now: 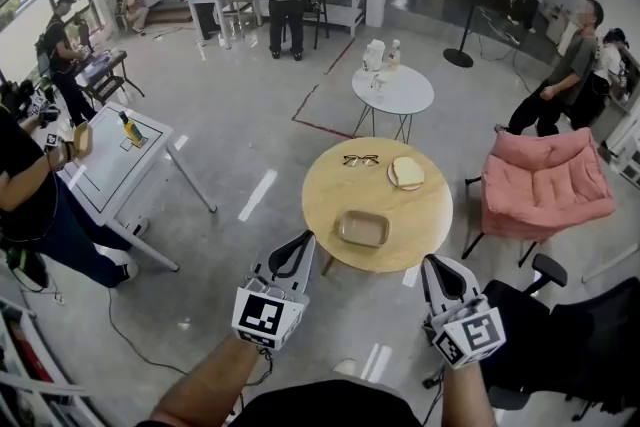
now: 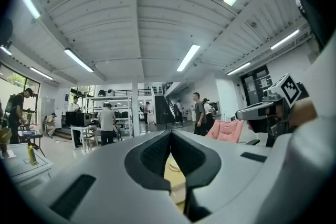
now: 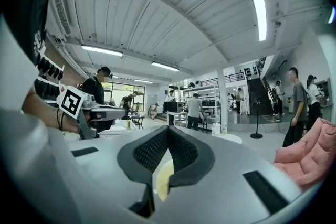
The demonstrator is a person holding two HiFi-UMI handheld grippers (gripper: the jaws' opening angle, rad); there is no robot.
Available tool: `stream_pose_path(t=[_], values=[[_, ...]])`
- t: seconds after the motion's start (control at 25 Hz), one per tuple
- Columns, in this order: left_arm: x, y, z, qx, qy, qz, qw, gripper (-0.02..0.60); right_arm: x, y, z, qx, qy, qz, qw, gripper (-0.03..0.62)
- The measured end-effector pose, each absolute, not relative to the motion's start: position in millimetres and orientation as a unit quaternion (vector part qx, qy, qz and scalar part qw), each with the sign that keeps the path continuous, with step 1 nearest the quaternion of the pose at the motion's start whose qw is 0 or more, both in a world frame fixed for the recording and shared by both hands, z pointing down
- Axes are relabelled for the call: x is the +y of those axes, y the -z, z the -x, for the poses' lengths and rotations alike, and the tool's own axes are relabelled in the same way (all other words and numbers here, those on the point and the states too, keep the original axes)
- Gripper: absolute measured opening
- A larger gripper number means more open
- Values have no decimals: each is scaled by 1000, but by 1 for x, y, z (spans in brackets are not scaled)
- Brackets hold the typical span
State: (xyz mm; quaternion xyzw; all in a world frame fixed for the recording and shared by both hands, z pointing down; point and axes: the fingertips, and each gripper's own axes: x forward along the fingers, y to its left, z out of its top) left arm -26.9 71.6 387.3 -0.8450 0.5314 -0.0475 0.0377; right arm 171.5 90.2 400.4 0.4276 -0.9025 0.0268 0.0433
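Note:
A round wooden table (image 1: pixel 330 187) stands just ahead of me in the head view. On it lie a pair of glasses (image 1: pixel 361 159), a pale round plate with something beige on it (image 1: pixel 406 172) and a shallow rectangular tan tray (image 1: pixel 363 228). My left gripper (image 1: pixel 301 238) hangs in the air at the table's near left edge, shut, holding nothing. My right gripper (image 1: pixel 432 261) hovers off the near right edge, also shut and empty. In the left gripper view the jaws meet at the left gripper's tip (image 2: pixel 170 132); in the right gripper view the right gripper's tip (image 3: pixel 167 128) is closed too.
A small white round table (image 1: pixel 400 100) with bottles stands beyond. A pink armchair (image 1: pixel 545 180) is to the right, with a black office chair (image 1: pixel 560 315) nearer me. A white worktable (image 1: pixel 105 165) and a person are at the left. Several people stand farther back.

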Motion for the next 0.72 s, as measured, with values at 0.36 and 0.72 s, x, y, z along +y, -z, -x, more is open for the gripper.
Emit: stream_pose_path(t=[0.36,0.72], values=[[70,-389,4,541,55,839,33,17,81,-403,-200,-907,-31,-419,33,15],[71,-387,-2,550,49,833,36,17,82,-404,-219,-903,-35,-427,30,14]])
